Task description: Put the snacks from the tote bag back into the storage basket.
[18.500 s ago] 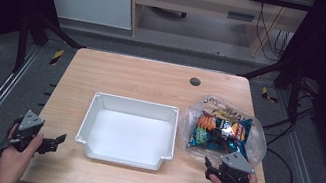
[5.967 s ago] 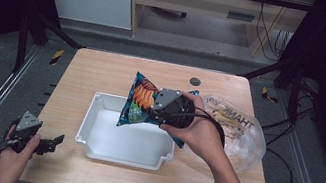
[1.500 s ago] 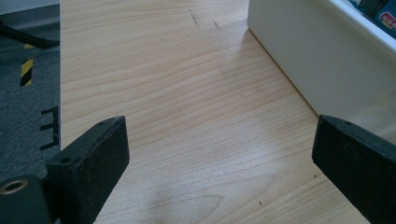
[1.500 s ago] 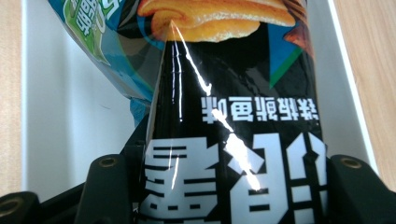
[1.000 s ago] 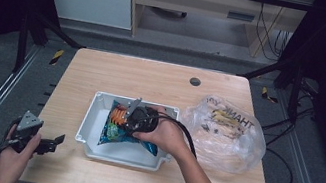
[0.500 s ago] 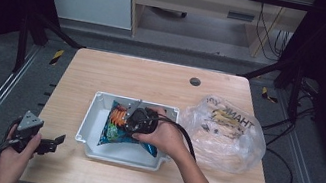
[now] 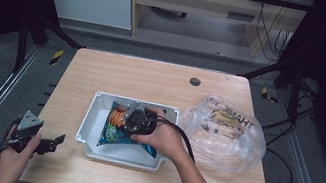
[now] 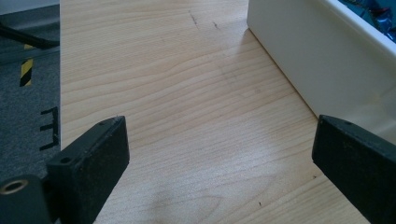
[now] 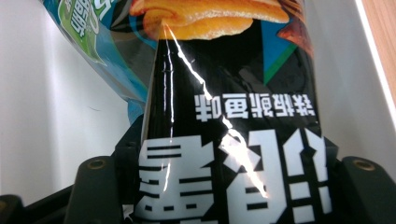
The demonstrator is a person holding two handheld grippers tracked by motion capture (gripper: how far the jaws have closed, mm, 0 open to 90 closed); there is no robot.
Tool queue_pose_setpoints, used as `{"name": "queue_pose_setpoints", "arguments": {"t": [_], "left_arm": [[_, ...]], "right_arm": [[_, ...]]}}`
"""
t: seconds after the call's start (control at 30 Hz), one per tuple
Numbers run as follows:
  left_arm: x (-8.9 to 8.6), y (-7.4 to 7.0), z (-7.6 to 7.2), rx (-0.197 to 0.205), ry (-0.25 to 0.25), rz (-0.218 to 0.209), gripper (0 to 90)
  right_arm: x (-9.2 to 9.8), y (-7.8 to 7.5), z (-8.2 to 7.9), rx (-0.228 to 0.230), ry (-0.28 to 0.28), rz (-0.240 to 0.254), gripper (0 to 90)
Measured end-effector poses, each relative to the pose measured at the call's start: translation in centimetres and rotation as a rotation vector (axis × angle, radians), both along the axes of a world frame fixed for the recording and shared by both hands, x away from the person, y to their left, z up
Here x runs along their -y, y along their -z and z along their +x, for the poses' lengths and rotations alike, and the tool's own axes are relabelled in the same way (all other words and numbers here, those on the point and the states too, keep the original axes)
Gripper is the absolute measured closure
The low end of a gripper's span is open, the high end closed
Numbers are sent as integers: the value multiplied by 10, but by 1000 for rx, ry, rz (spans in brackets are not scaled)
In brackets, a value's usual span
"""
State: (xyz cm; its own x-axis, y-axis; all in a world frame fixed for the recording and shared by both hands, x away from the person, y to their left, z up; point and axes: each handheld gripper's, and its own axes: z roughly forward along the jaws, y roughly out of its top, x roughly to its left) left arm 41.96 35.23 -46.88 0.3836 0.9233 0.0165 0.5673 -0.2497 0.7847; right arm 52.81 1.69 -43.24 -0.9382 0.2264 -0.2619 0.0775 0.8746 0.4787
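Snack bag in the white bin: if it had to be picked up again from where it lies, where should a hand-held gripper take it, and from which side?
Probably the crimped end seam, from above. The snack bag lies slanted inside the white bin, so the walls block a level approach. Its body looks puffy and glossy, while the flat seam by the right hand-held gripper fits between narrow jaws.

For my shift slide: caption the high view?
Right claw loosening on a snack bag inside the white bin; left claw open.
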Motion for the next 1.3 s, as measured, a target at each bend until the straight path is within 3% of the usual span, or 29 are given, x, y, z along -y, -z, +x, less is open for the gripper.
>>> {"name": "queue_pose_setpoints", "arguments": {"t": [0.3,0.57,0.93,1.3], "left_arm": [[0,0,0,-1,0,-1,37],[0,0,0,-4,0,-3,37],[1,1,0,-9,4,3,37],[1,1,1,-10,5,6,37]], "right_arm": [[-2,1,0,4,28,-14,281],[-1,-1,-2,-23,33,-8,151],[10,-15,-6,9,54,75,98],[22,-27,-6,24,85,110,68]]}}
